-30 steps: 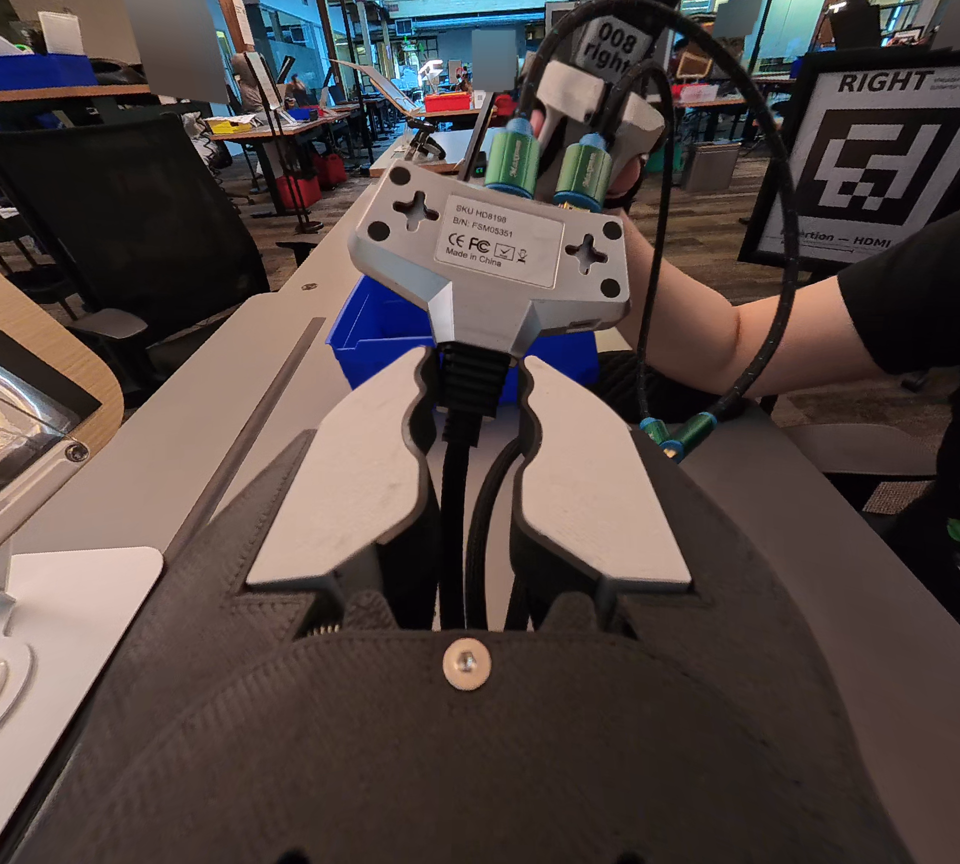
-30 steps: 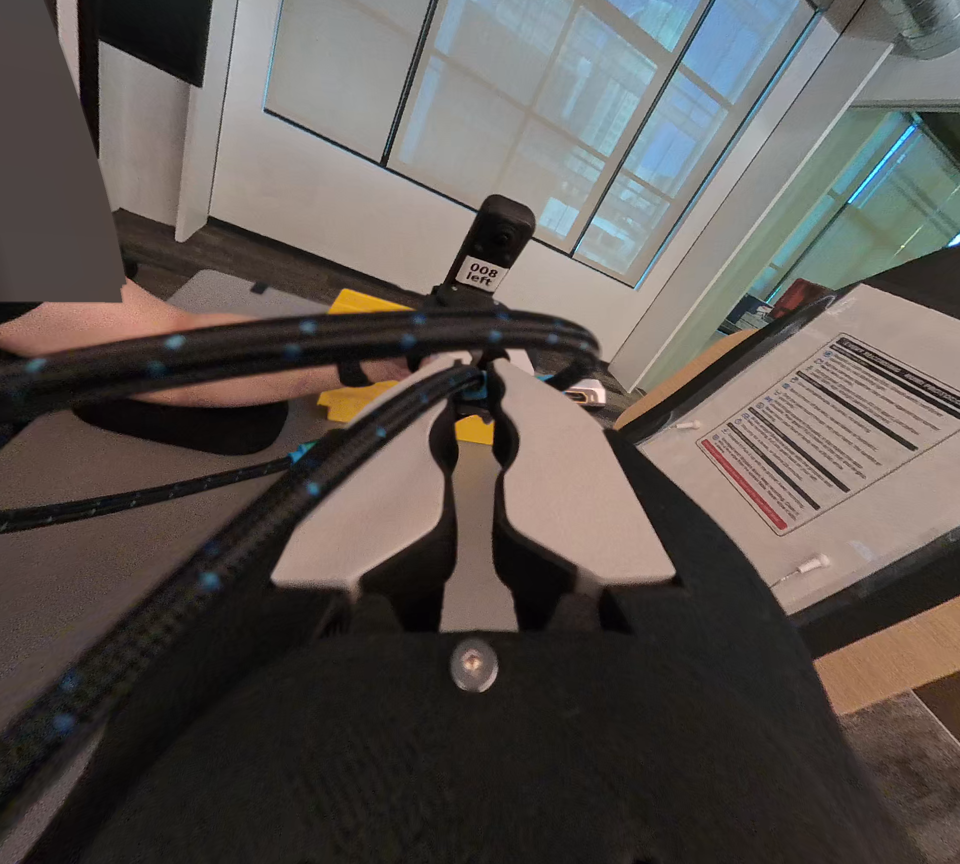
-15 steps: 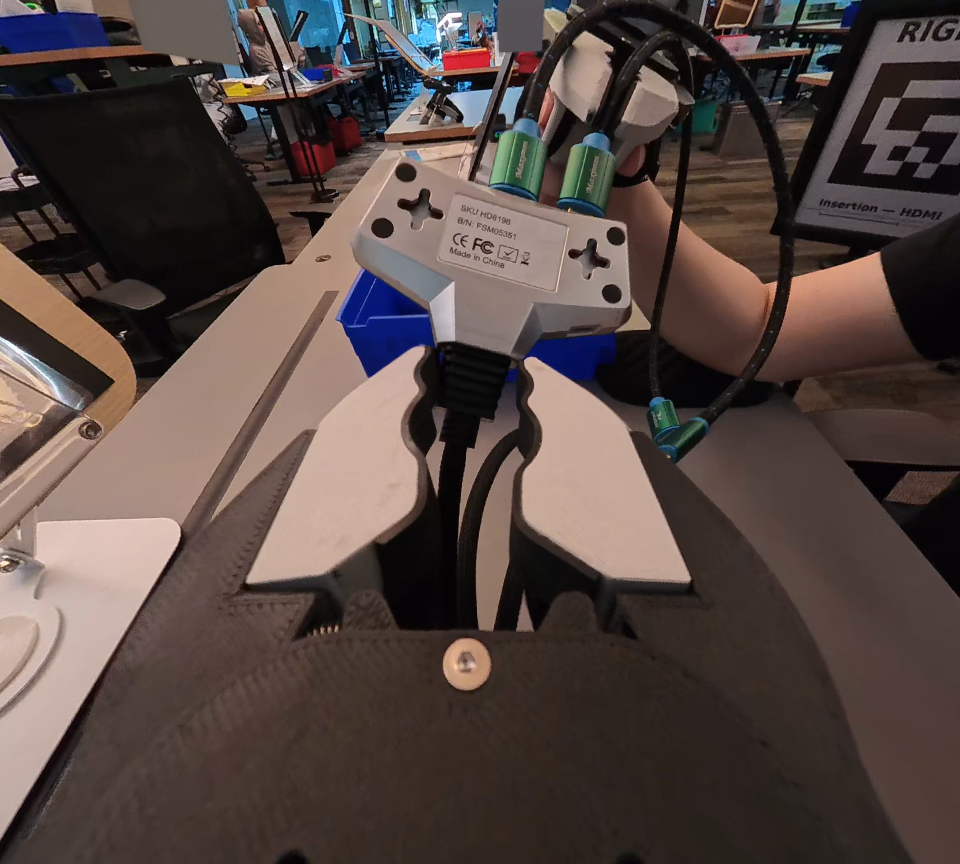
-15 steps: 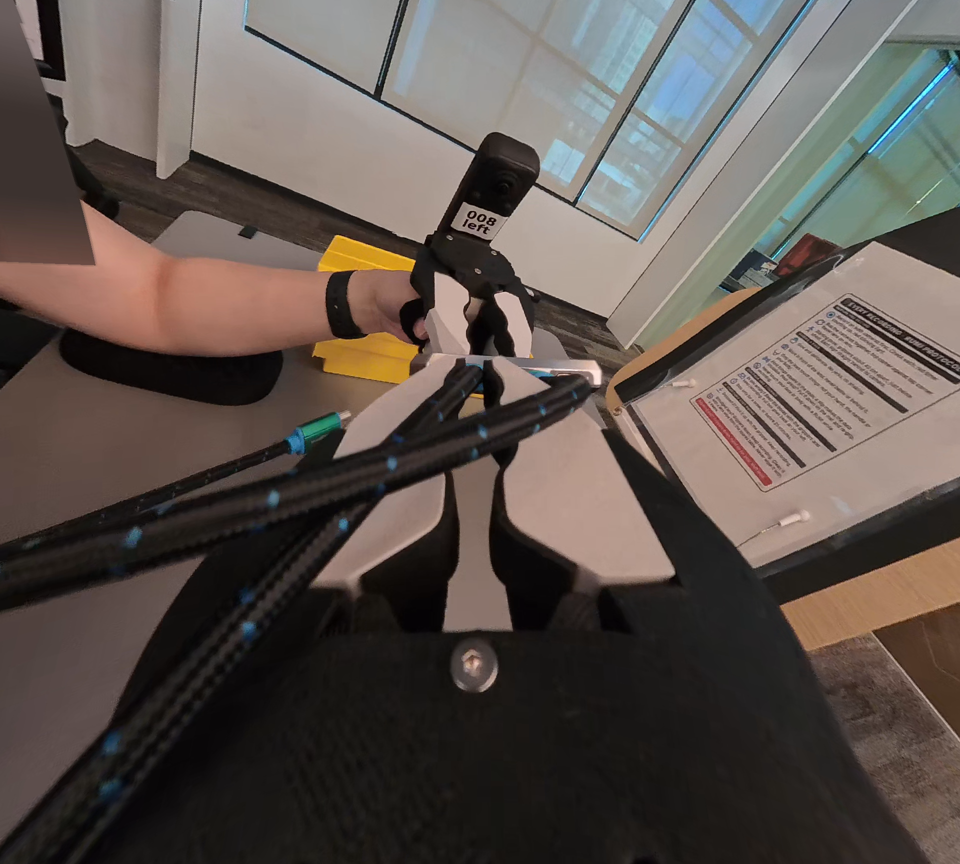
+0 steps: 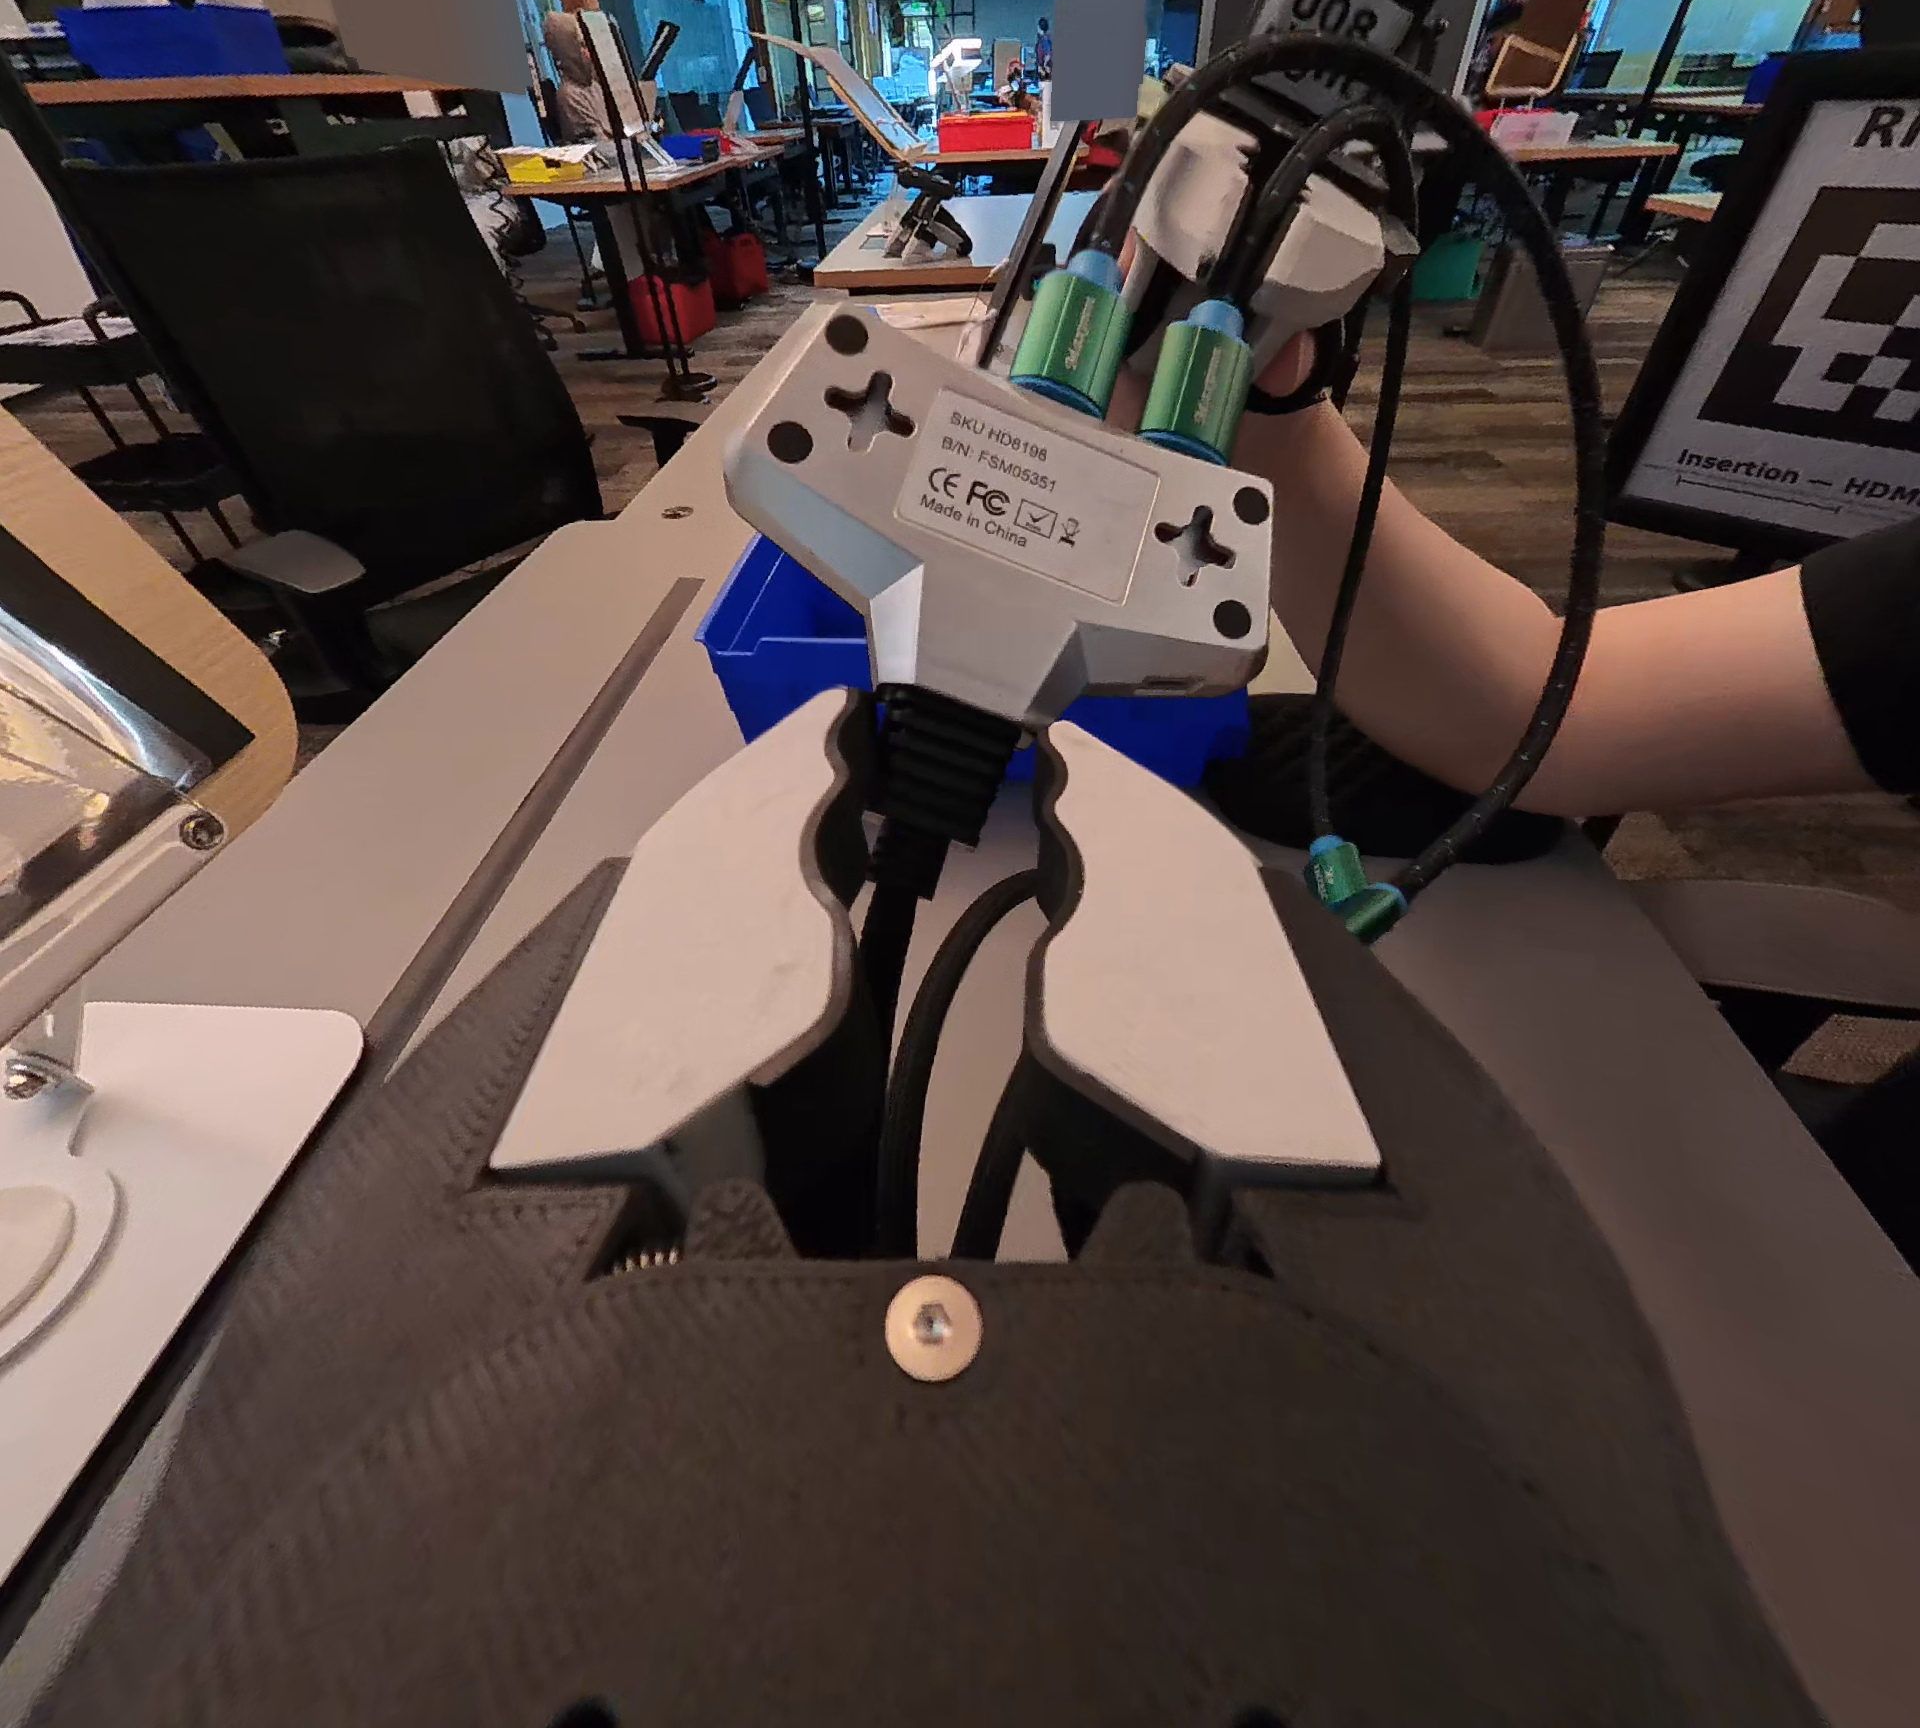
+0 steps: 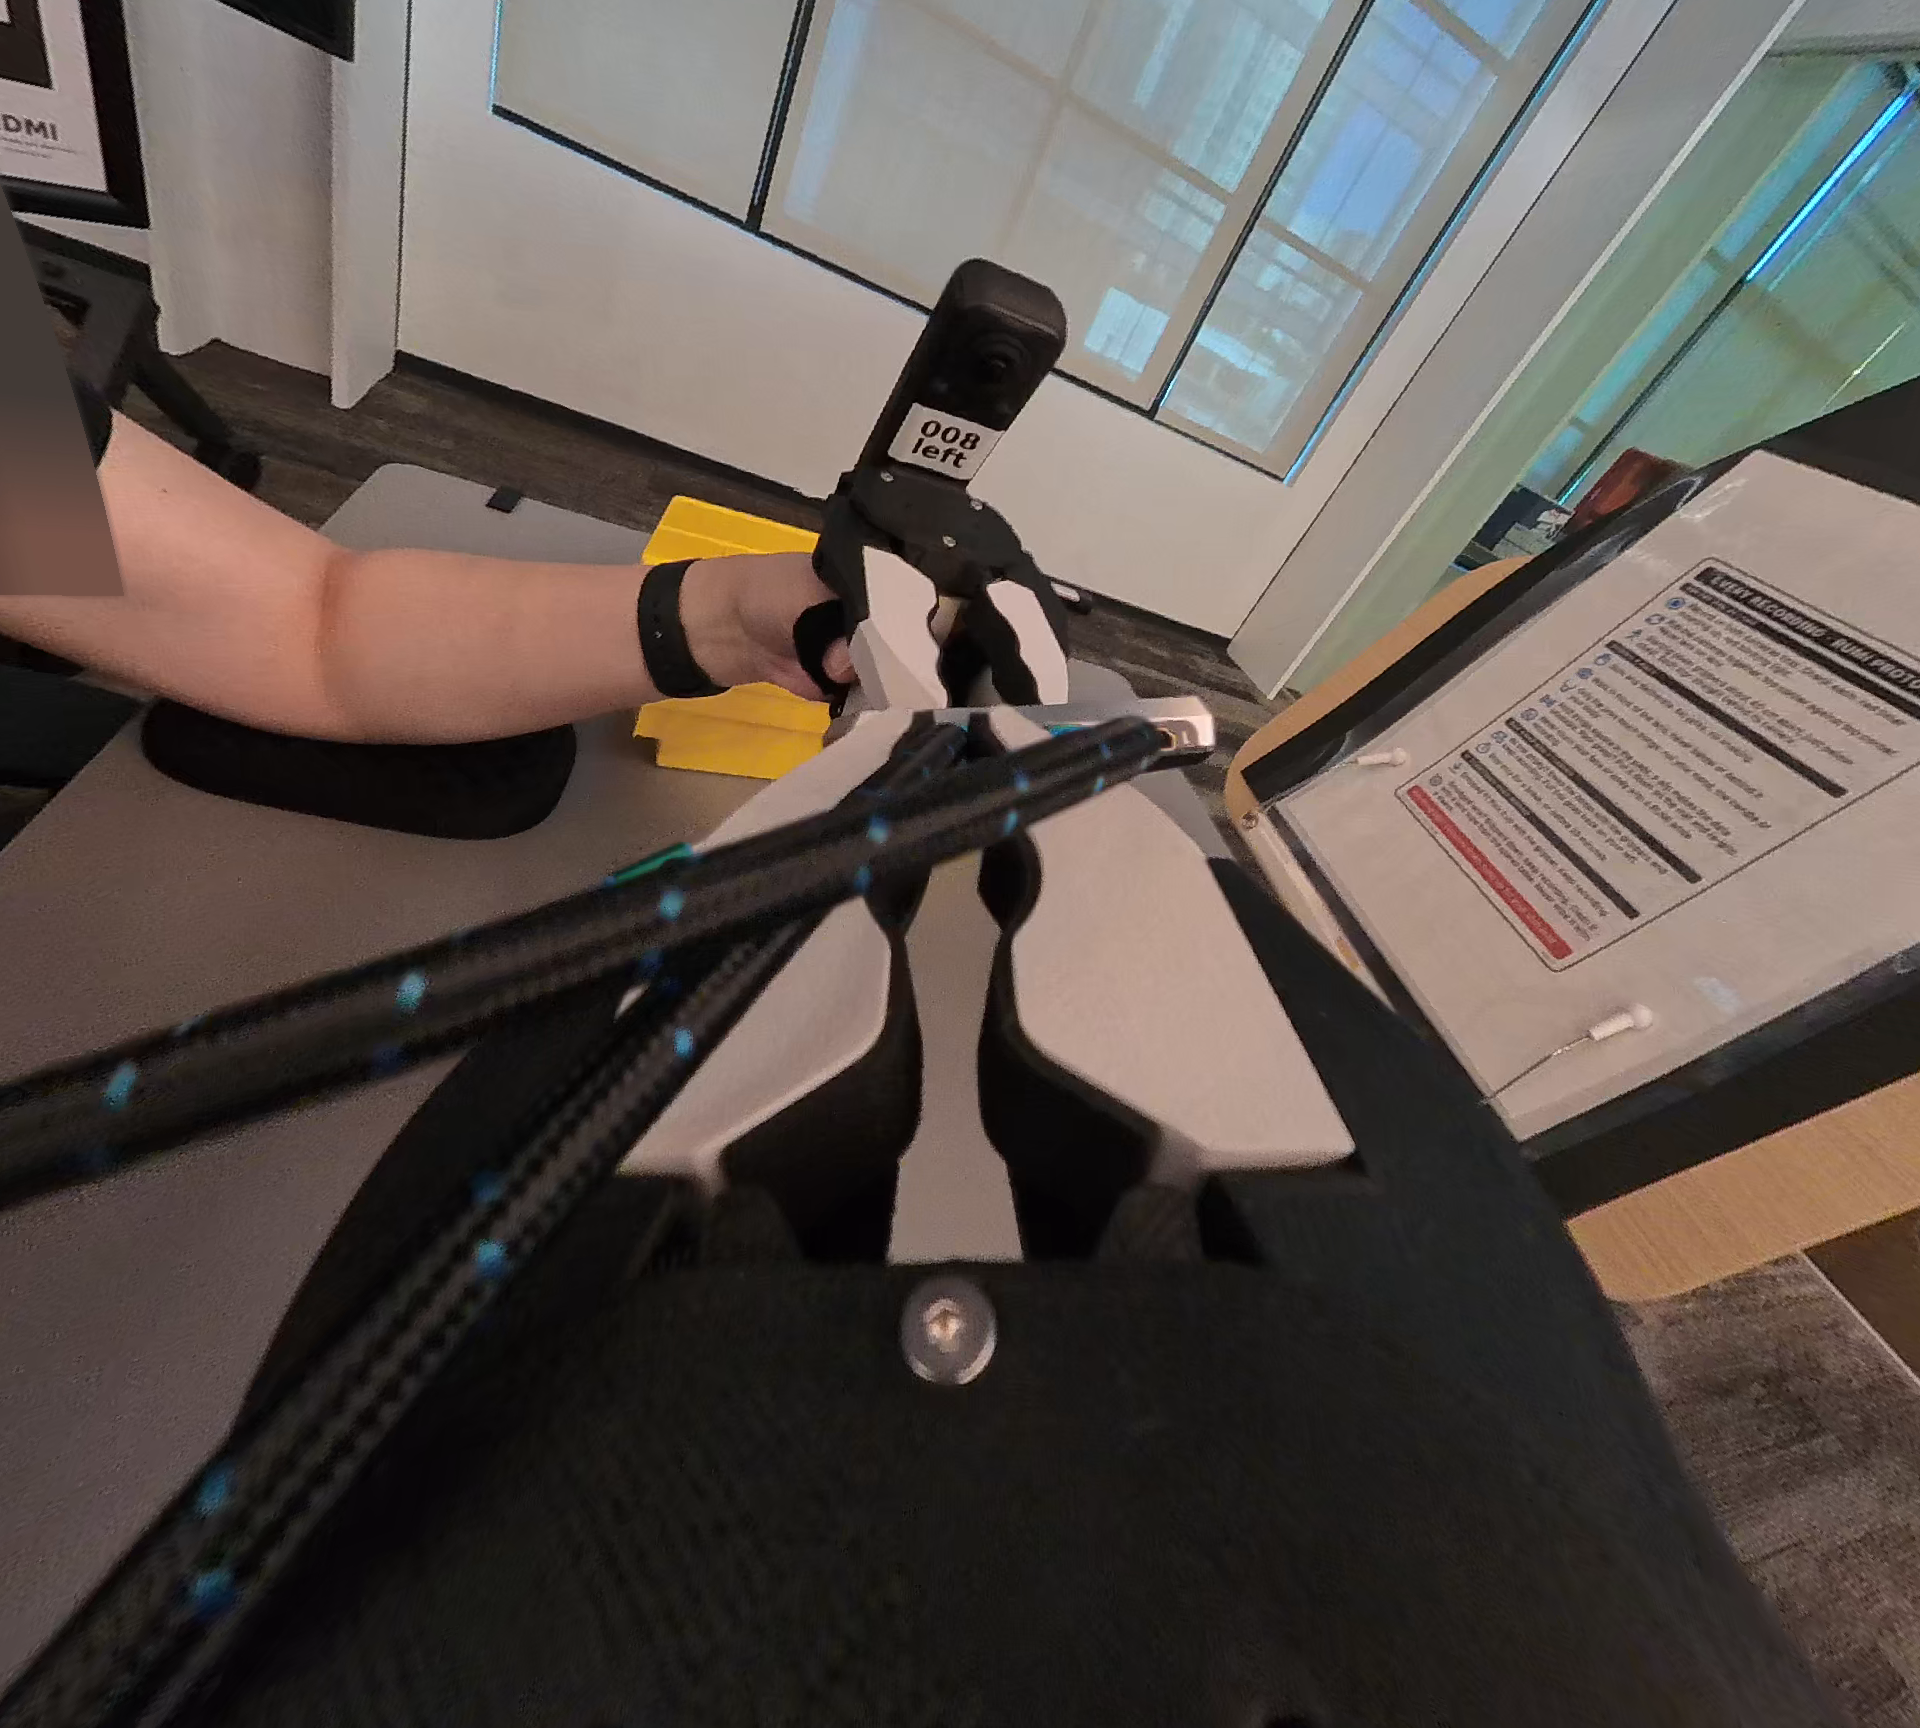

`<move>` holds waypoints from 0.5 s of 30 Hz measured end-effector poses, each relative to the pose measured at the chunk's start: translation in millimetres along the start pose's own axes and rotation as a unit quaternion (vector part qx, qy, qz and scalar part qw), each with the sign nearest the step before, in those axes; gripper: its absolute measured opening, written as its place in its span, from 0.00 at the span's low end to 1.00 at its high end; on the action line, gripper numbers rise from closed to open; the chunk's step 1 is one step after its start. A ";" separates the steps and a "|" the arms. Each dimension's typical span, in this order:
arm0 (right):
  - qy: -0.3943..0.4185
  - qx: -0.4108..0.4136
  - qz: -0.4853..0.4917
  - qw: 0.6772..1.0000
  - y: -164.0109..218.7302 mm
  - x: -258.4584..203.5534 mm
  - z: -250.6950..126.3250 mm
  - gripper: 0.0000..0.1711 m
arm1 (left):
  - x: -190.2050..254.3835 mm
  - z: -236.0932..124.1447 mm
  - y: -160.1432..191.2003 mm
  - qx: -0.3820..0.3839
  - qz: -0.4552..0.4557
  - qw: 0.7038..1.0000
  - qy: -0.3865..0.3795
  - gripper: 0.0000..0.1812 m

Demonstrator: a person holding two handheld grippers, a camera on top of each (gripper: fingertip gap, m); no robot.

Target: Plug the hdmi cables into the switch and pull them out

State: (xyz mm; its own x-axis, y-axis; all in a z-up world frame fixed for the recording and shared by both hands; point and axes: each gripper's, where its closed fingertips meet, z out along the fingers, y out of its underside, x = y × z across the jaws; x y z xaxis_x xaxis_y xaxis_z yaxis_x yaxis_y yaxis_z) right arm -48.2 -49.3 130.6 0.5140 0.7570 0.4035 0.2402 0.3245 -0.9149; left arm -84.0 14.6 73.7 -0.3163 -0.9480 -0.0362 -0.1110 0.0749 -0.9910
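I am looking at a grey table [image 5: 436, 805] with a long groove running along it. A blue bin [image 5: 790, 650] is sitting on it, and a white stand base [image 5: 156, 1148] is resting at its left edge. From the right wrist view, a yellow bin [image 6: 717, 722] and a black wrist-rest pad [image 6: 364, 769] are lying on the same grey surface.

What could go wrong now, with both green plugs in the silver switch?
Left gripper clamps only the ribbed black strain relief of the silver HDMI switch, so pulling may twist the switch or strain its lead. Right gripper sits between two close green metal plugs; it could grab both. The looped braided black cable may snag.
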 end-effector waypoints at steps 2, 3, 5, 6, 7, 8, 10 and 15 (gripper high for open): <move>0.006 0.007 -0.004 1.000 -2.1 1.0 0.8 0.04 | -0.6 1.8 -0.2 0.002 -0.006 1.000 -0.003 0.15; 0.005 0.003 -0.003 1.000 -0.7 0.5 1.7 0.04 | -1.3 2.9 2.0 -0.004 -0.006 1.000 -0.006 0.16; 0.001 0.000 -0.008 1.000 0.6 -1.6 3.8 0.04 | -2.6 5.9 7.5 -0.019 -0.003 1.000 -0.011 0.16; -0.005 0.003 -0.007 1.000 -0.2 -3.7 5.1 0.04 | -2.8 7.8 9.3 -0.023 -0.003 1.000 -0.013 0.17; -0.006 0.004 -0.008 1.000 -0.5 -4.8 6.5 0.04 | -3.4 9.6 11.1 -0.026 -0.003 1.000 -0.015 0.17; -0.007 -0.004 -0.011 1.000 1.3 -5.7 7.9 0.04 | -4.3 11.1 13.6 -0.033 -0.004 0.999 -0.017 0.17; -0.007 -0.025 -0.016 1.000 6.2 -6.4 8.5 0.04 | -6.3 13.8 19.5 -0.045 0.000 0.999 -0.021 0.17; 0.021 -0.003 -0.036 0.999 3.4 6.7 -4.1 0.06 | -4.9 14.5 9.8 -0.003 -0.001 1.000 -0.007 0.16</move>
State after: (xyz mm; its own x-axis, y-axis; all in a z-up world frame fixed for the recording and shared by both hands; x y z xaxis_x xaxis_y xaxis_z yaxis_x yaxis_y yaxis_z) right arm -40.5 -45.5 130.2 0.5298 0.7065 0.4691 0.2828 0.3743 -0.8831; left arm -69.9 15.5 62.2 -0.3039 -0.9520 -0.0369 -0.1177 0.0759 -0.9901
